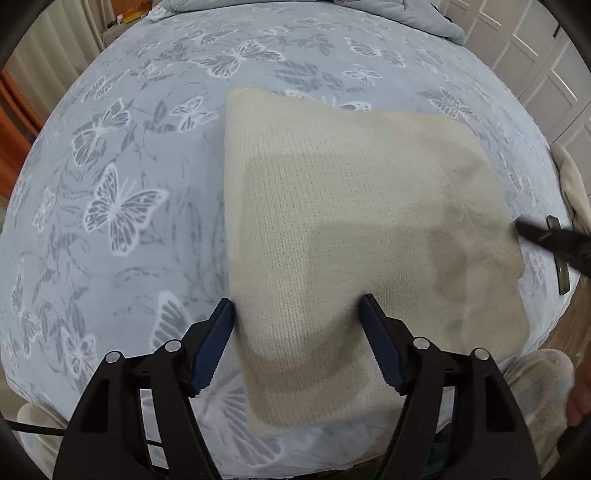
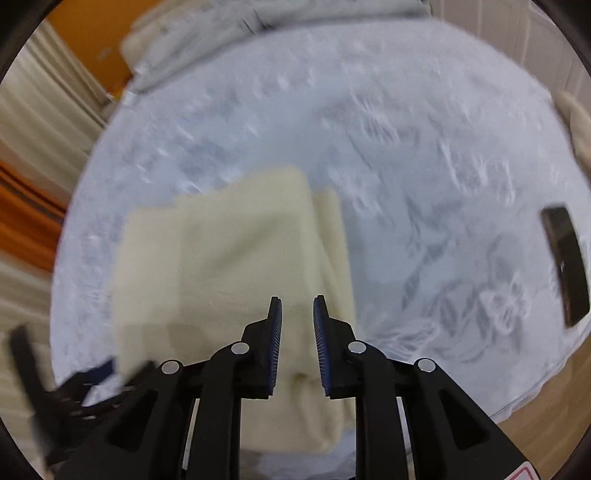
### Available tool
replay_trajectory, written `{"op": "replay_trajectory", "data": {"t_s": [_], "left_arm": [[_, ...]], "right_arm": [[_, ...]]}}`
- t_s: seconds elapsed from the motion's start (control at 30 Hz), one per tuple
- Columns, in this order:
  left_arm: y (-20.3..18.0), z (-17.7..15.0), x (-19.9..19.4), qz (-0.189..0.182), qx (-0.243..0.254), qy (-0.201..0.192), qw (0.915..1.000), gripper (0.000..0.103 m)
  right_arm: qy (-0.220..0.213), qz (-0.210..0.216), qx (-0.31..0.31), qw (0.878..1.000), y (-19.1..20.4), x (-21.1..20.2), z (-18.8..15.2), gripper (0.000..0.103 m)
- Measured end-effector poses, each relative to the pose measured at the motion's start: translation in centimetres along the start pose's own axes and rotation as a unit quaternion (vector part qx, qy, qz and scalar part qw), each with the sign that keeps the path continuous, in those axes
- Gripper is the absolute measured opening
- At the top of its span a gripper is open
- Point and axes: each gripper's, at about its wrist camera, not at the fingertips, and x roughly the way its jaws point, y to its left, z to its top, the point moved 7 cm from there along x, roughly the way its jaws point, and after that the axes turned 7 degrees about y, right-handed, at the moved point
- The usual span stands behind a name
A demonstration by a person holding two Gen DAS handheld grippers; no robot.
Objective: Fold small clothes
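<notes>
now folded into a rough square: cream knit garment [image 1: 354,236], lying flat on the butterfly-print bed [image 1: 122,206], nearer the front edge than the far one, a little toward the right side.

left gripper [image 1: 297,306] spread wide, hovering just above the garment's near-left part, holding nothing. right gripper [image 2: 297,308] parted by a narrow gap, nothing visibly pinched between the pads, poised over the garment's right margin where a narrower layer peeks out beside the top panel; much blur in that view, so contact with the cloth not certain.

probably the moment for another fold or a final tidy. best done by lowering each gripper onto one edge only, catching all layers at a corner rather than just the top one, lifting both sides level, carrying them across together and laying down slowly so the knit does not drag or bunch. worth aligning the peeking layer first. soft, stretchy fabric: likely to sag between two pinch points.

no containers in sight. dark flat object [image 2: 565,266] near the bed's right edge, well apart from the garment; bunched grey bedding [image 1: 432,18] at the far edge.
</notes>
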Motion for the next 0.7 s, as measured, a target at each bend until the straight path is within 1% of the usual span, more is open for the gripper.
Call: {"op": "replay_trajectory", "data": {"t_s": [0.03, 0.07, 0.1, 0.13, 0.17, 0.2, 0.23, 0.27, 0.3, 0.37, 0.4, 0.43, 0.47, 0.53, 0.6, 0.63, 0.67, 0.7], "left_arm": [[0.0, 0.0, 0.1, -0.001, -0.001, 0.000, 1.0000, 0.069], [0.0, 0.0, 0.1, -0.001, -0.001, 0.000, 1.0000, 0.069], [0.0, 0.0, 0.1, 0.001, -0.001, 0.000, 1.0000, 0.069], [0.0, -0.1, 0.1, 0.002, -0.001, 0.000, 1.0000, 0.069], [-0.1, -0.1, 0.2, 0.003, -0.002, 0.000, 1.0000, 0.069], [-0.1, 0.0, 0.2, 0.004, -0.002, 0.000, 1.0000, 0.069], [-0.1, -0.1, 0.3, 0.004, -0.002, 0.001, 1.0000, 0.069], [-0.1, -0.1, 0.4, 0.004, -0.001, 0.003, 1.0000, 0.070], [-0.2, -0.1, 0.5, 0.005, 0.002, 0.004, 1.0000, 0.070], [0.1, 0.0, 0.5, 0.010, 0.003, 0.001, 0.9999, 0.070], [0.0, 0.0, 0.6, 0.010, 0.002, 0.001, 0.9999, 0.070], [0.1, 0.0, 0.6, 0.010, -0.001, 0.002, 1.0000, 0.071], [0.1, 0.0, 0.6, 0.009, -0.003, 0.003, 1.0000, 0.071], [0.3, -0.1, 0.5, 0.007, -0.004, 0.004, 1.0000, 0.071], [0.4, -0.3, 0.2, 0.001, -0.010, 0.008, 0.9999, 0.070], [0.4, -0.5, 0.0, -0.007, -0.017, 0.011, 0.9998, 0.069], [0.4, -0.7, -0.2, -0.014, -0.023, 0.013, 0.9996, 0.070], [0.3, -1.0, -0.5, -0.024, -0.030, 0.013, 0.9992, 0.073]], "right_arm": [[0.003, 0.015, -0.008, 1.000, 1.0, -0.3, 0.0, 0.018], [0.018, 0.032, -0.020, 0.999, 2.2, 0.0, -0.1, 0.017], [0.031, 0.036, -0.030, 0.998, 3.0, 0.9, -0.2, 0.017], [0.045, 0.022, -0.043, 0.998, 3.4, 2.5, -0.4, 0.016], [0.062, -0.002, -0.050, 0.997, 3.1, 4.1, -1.3, 0.016], [0.091, -0.035, -0.059, 0.993, 2.7, 6.6, -1.9, 0.013], [0.102, -0.042, -0.063, 0.992, 2.6, 8.0, -2.1, 0.010], [0.086, -0.046, -0.073, 0.993, 2.8, 8.9, -1.9, 0.009], [0.081, -0.059, -0.084, 0.991, 3.1, 8.8, -1.8, 0.009], [0.086, -0.089, -0.101, 0.987, 3.9, 8.5, -1.5, 0.012], [0.085, -0.096, -0.110, 0.986, 4.1, 8.1, -1.6, 0.012], [0.081, -0.095, -0.111, 0.986, 3.9, 7.6, -1.9, 0.012], [0.071, -0.084, -0.104, 0.988, 3.6, 6.6, -2.4, 0.014], [0.054, -0.043, -0.066, 0.995, 2.6, 4.7, -3.2, 0.015], [0.045, -0.015, -0.031, 0.998, 1.8, 3.6, -3.7, 0.018], [0.042, 0.006, -0.014, 0.999, 1.1, 2.9, -4.1, 0.023], [0.041, 0.015, -0.009, 0.999, 0.8, 2.6, -4.3, 0.036], [0.039, 0.015, -0.004, 0.999, 0.3, 2.2, -4.7, 0.049]]}}
